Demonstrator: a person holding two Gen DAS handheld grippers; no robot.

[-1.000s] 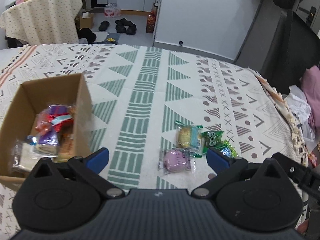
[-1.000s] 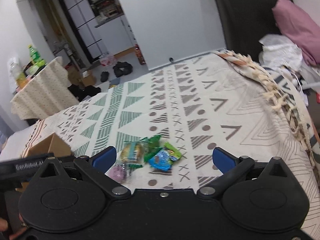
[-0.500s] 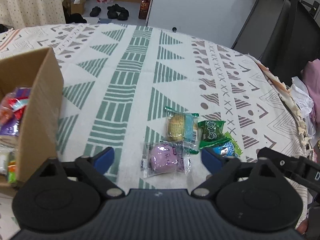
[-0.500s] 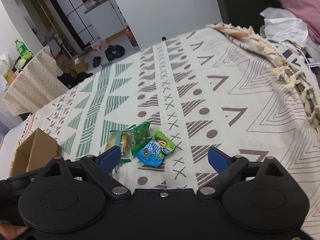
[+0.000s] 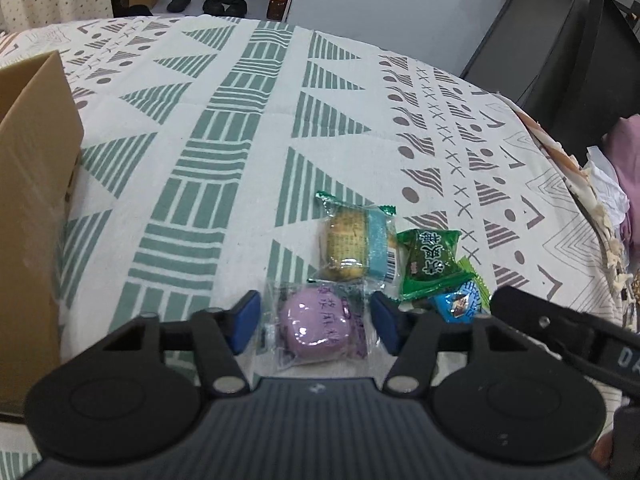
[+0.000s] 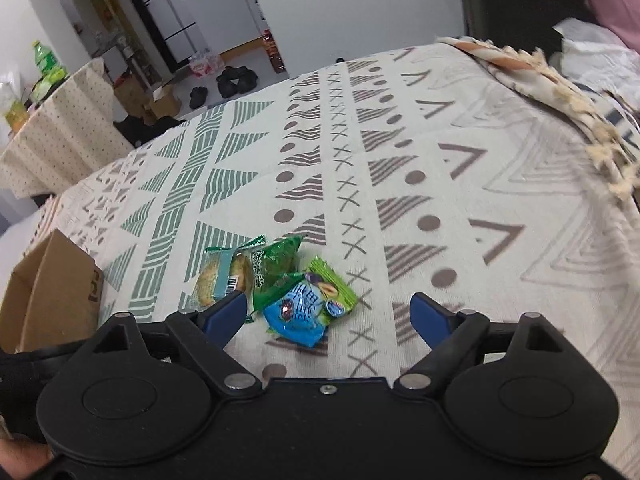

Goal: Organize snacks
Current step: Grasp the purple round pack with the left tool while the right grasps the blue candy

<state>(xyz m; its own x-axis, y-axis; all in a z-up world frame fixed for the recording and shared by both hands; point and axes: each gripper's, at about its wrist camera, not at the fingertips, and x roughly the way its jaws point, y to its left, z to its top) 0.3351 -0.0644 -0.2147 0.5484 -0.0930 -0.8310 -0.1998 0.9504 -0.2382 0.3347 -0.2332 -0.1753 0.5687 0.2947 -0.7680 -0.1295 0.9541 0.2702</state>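
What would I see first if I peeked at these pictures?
Probably the purple snack, lying between the open fingers of the left gripper. Behind it sit a yellow cake, a green packet and a blue packet, bunched on the patterned cloth. A cardboard box stands at the left.

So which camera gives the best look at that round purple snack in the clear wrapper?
The left wrist view: the round purple snack in its clear wrapper lies unobstructed between the open left claw fingers. In the right wrist view it is hidden behind that claw's own body.
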